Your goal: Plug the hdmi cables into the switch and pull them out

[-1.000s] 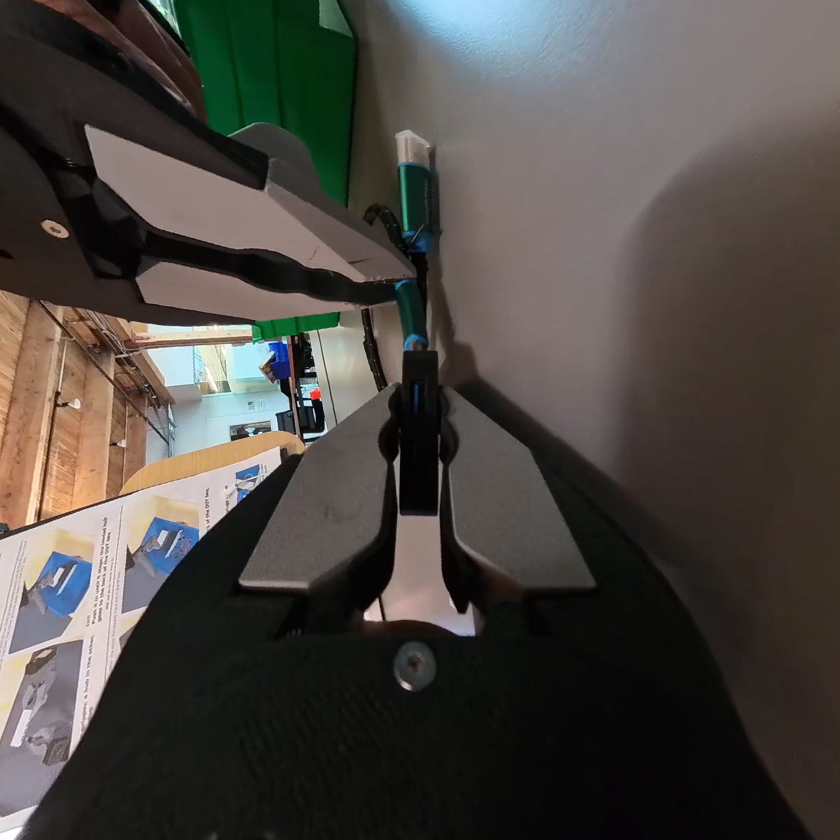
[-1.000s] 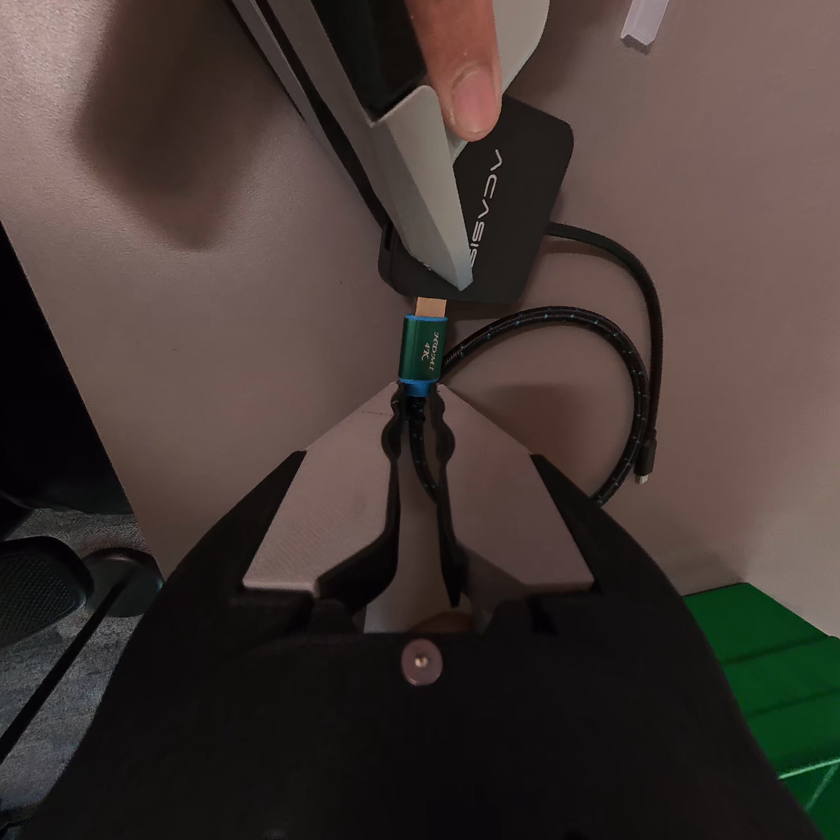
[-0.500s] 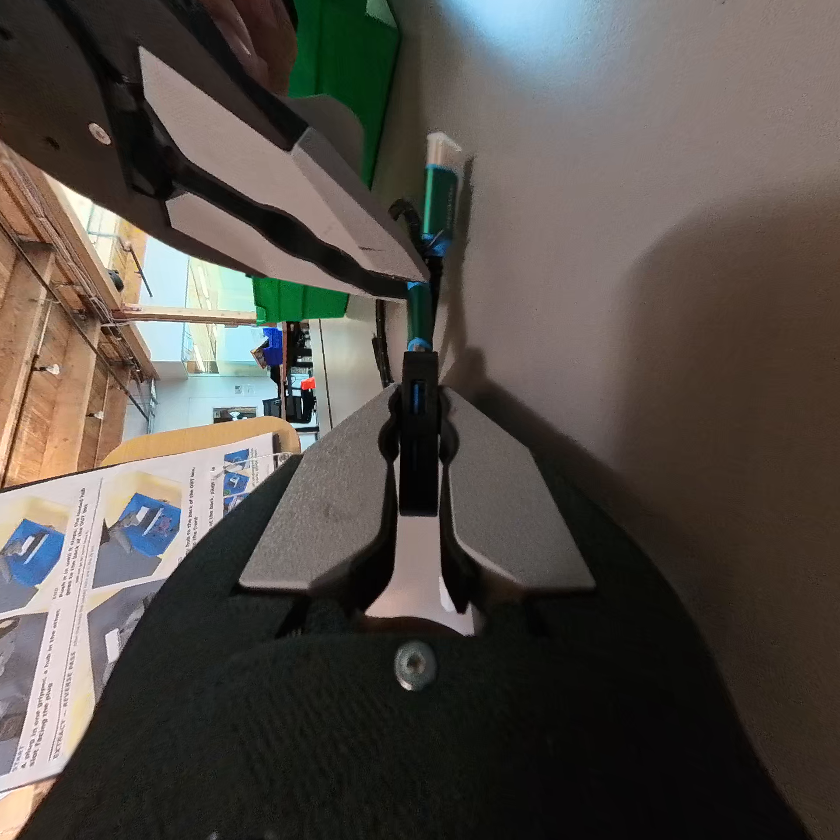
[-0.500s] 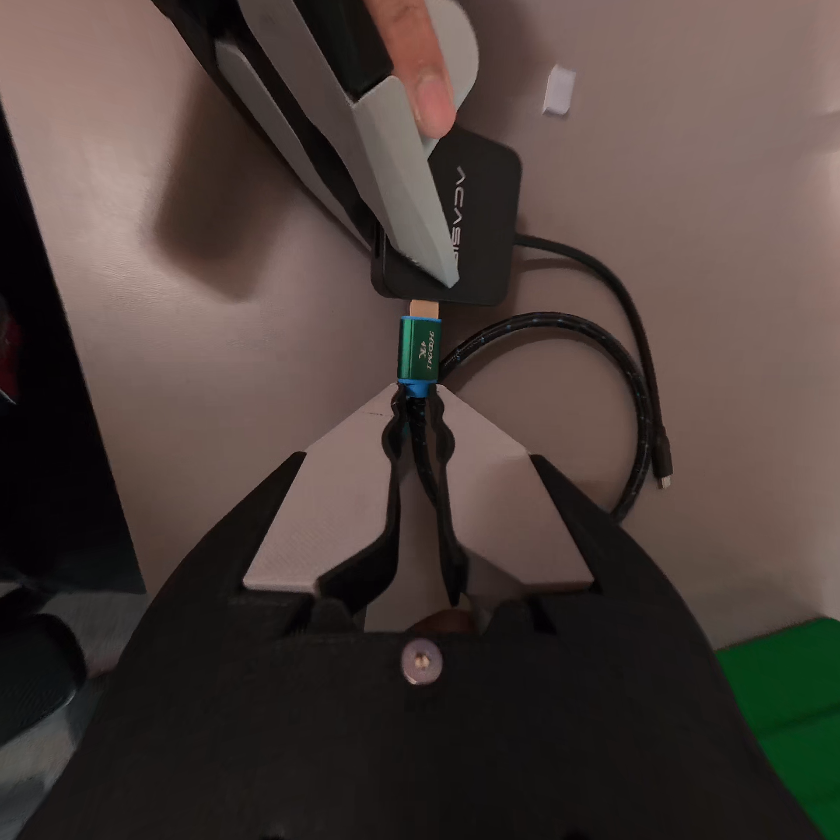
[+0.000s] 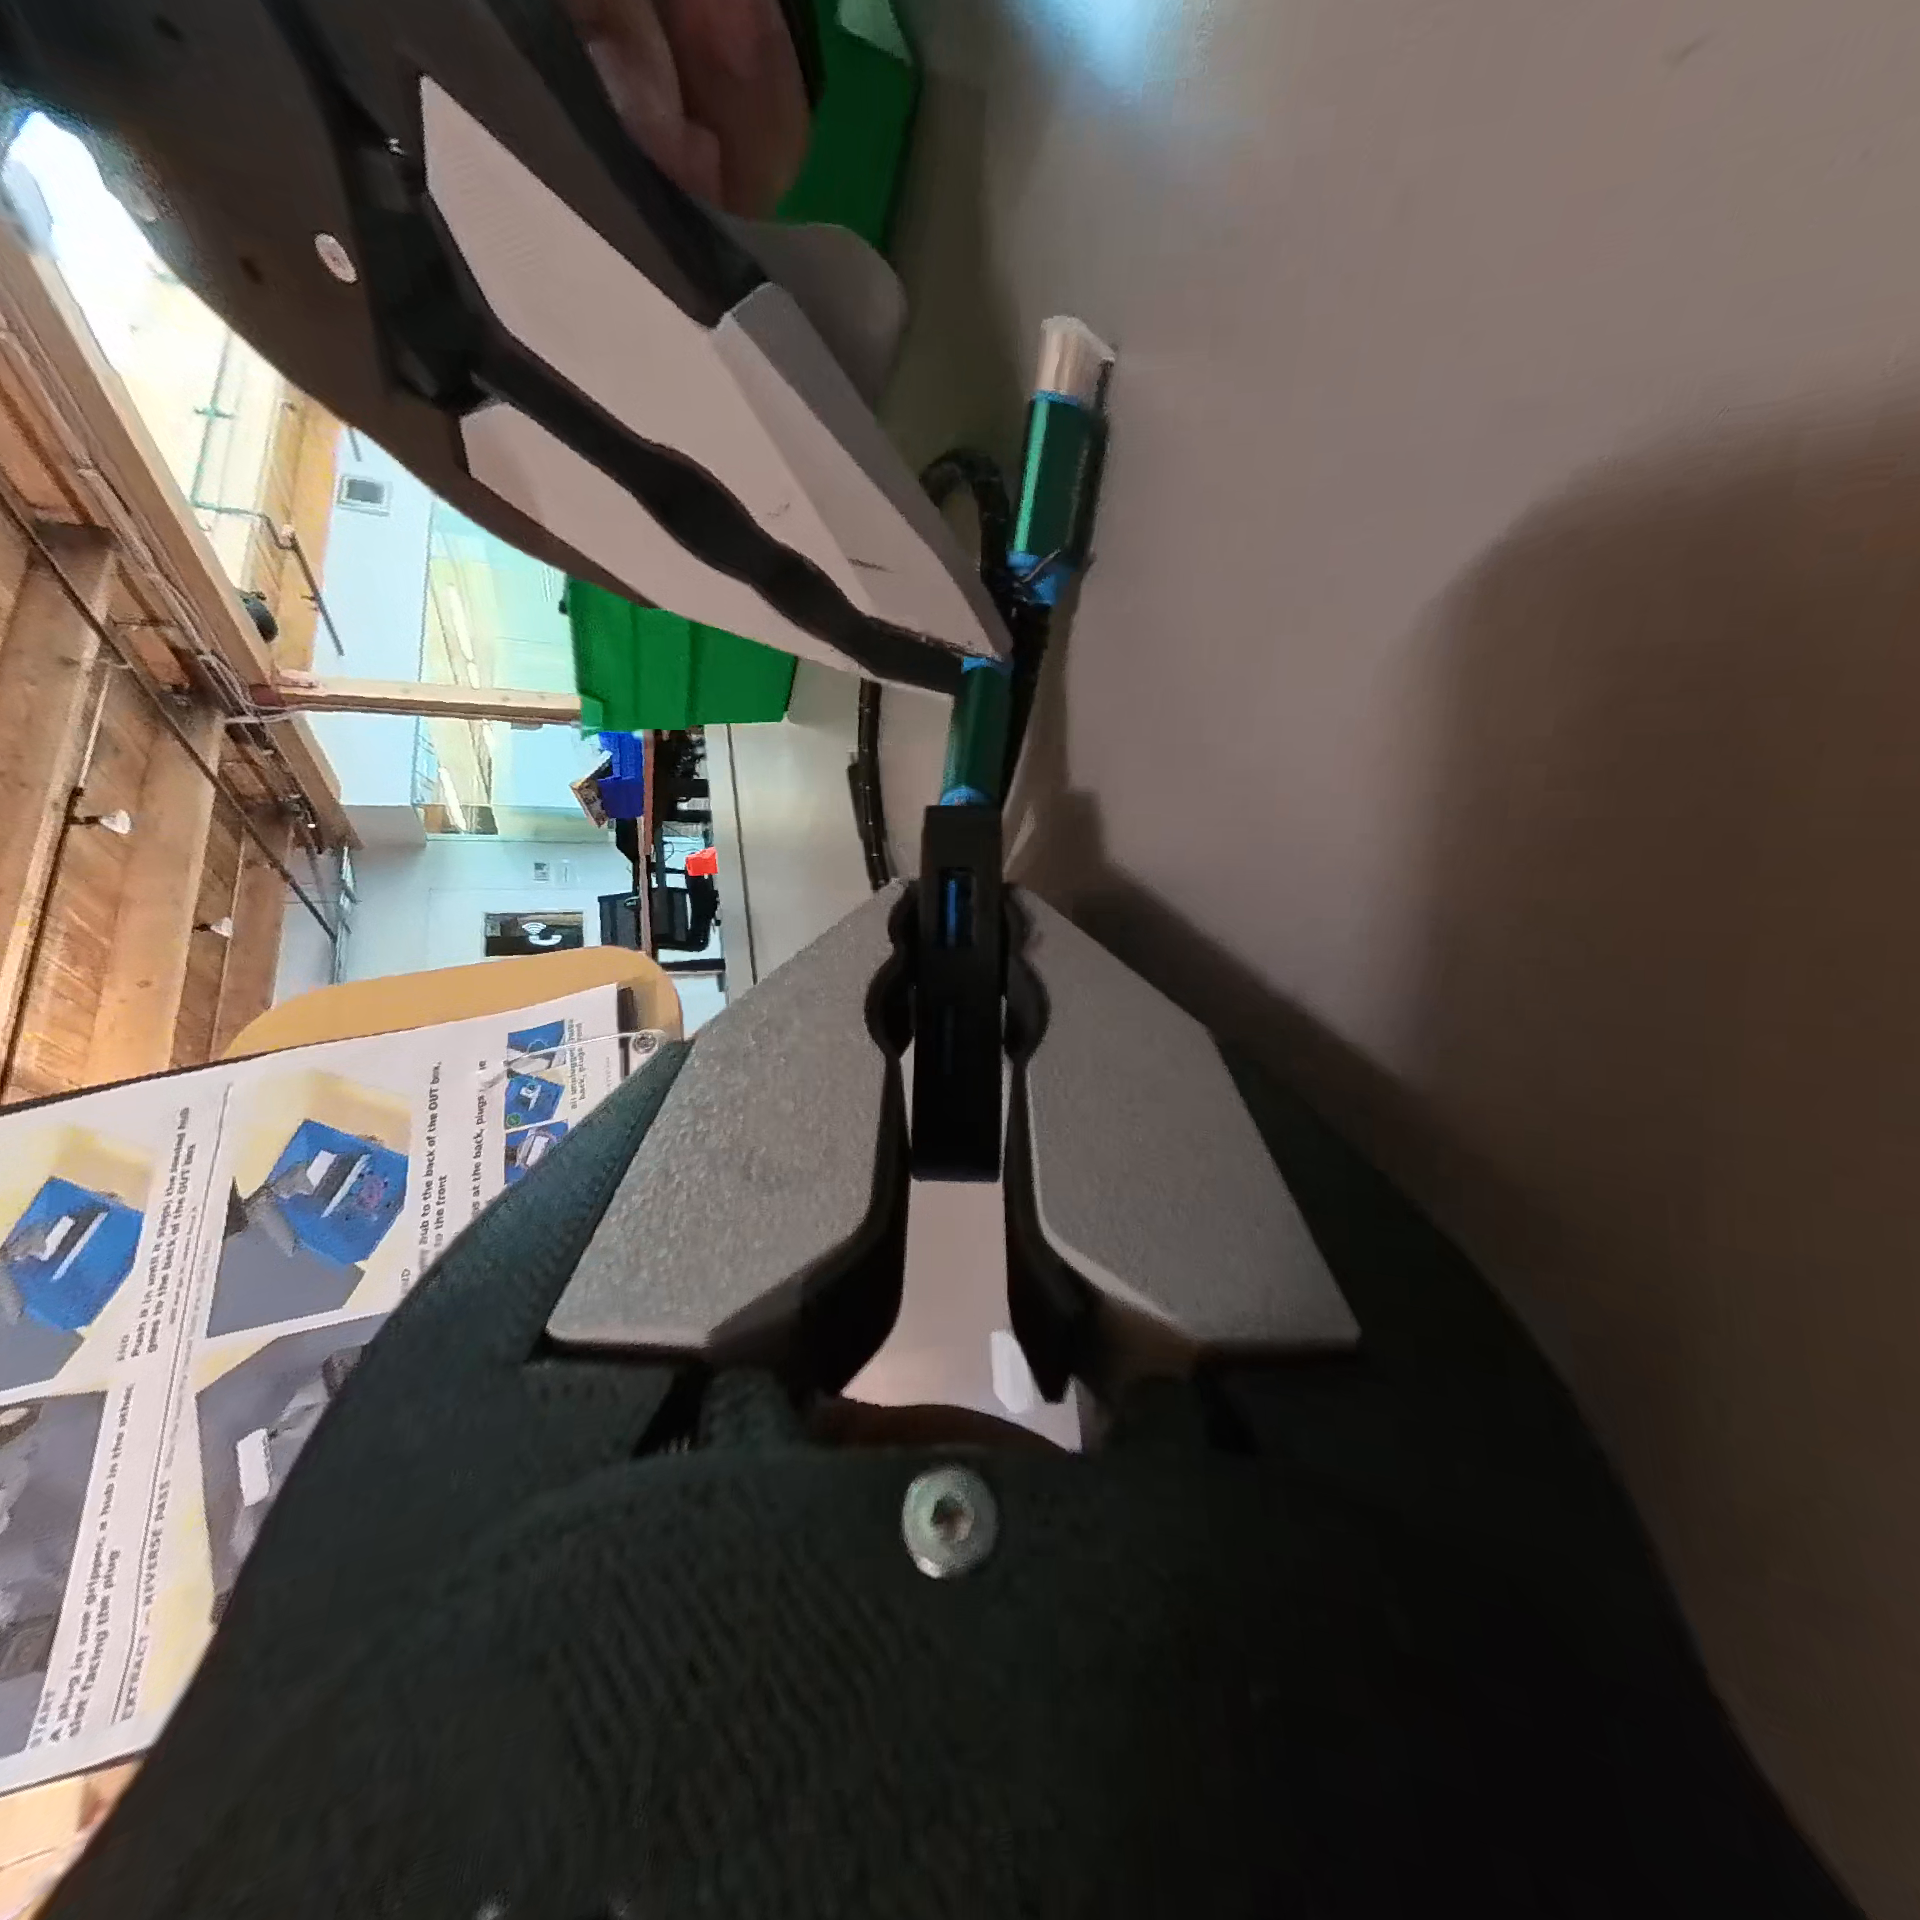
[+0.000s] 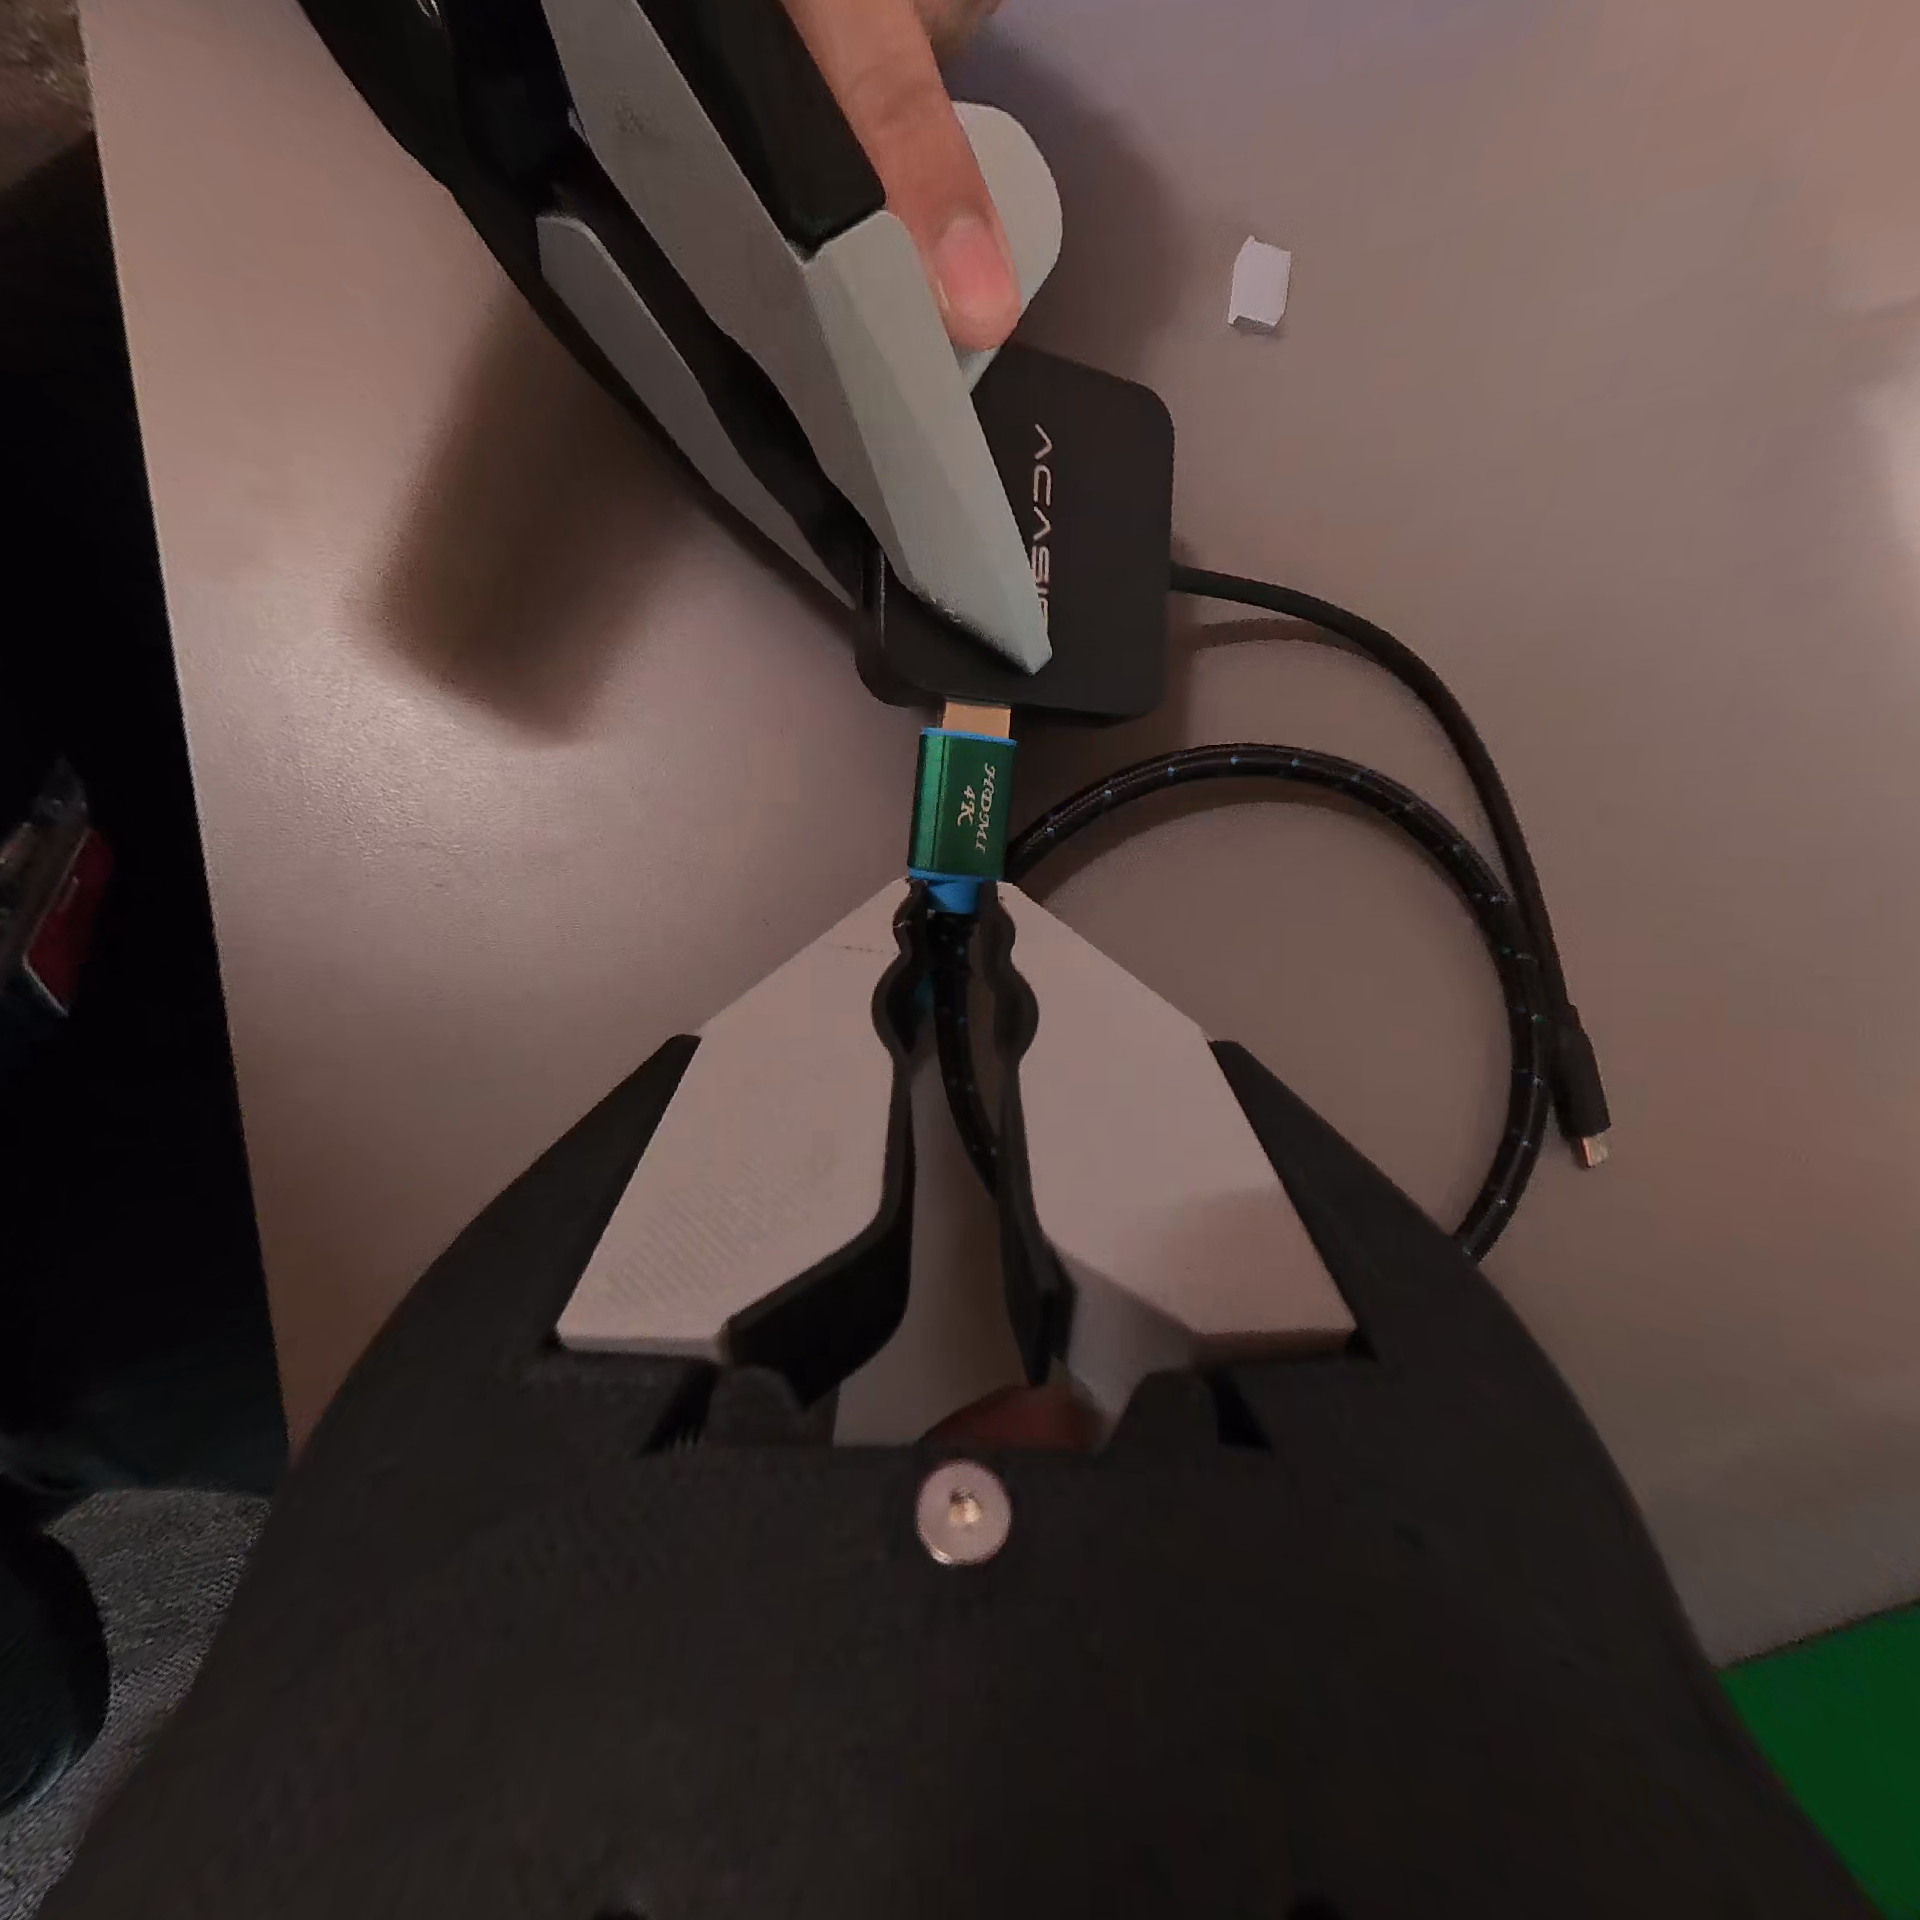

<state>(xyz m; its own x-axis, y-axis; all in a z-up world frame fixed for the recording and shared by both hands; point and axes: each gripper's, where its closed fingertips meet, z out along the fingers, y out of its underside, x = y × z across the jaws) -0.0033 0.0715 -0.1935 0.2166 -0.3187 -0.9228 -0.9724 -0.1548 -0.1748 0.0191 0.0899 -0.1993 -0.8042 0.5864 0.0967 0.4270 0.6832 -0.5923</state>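
My left tongs [image 5: 954,935] are clamped narrow on the thin edge of the switch [image 5: 956,997], a flat black box with rounded corners and a smooth matte shell; in the left wrist view I see it only edge-on, with a blue port on that edge, and its near end sits between my grey textured fingers [image 5: 758,1132]. In the right wrist view the left tongs [image 6: 1023,649] cover much of the switch [image 6: 1101,540], so its far-left part is hidden, and a fingertip [image 6: 966,249] rests on the grey finger. My right tongs [image 6: 954,914] are pinched narrow on the braided black cable [image 6: 1351,821] just behind the HDMI plug [image 6: 961,805], a green metal sleeve with blue collars; its gold tongue [image 6: 977,717] shows between sleeve and switch, so it is only partly seated, and how deep I cannot tell. The cable loops right across the smooth grey table [image 6: 520,883] to a small connector [image 6: 1584,1127] lying loose. A thinner plain black lead [image 6: 1403,665] leaves the switch's right side. A second green plug [image 5: 1055,457], with a clear cap, lies far along the table. A small white piece [image 6: 1259,283] lies beyond the switch. A green bin [image 5: 675,675] and a printed sheet [image 5: 208,1247] are cut off at left.
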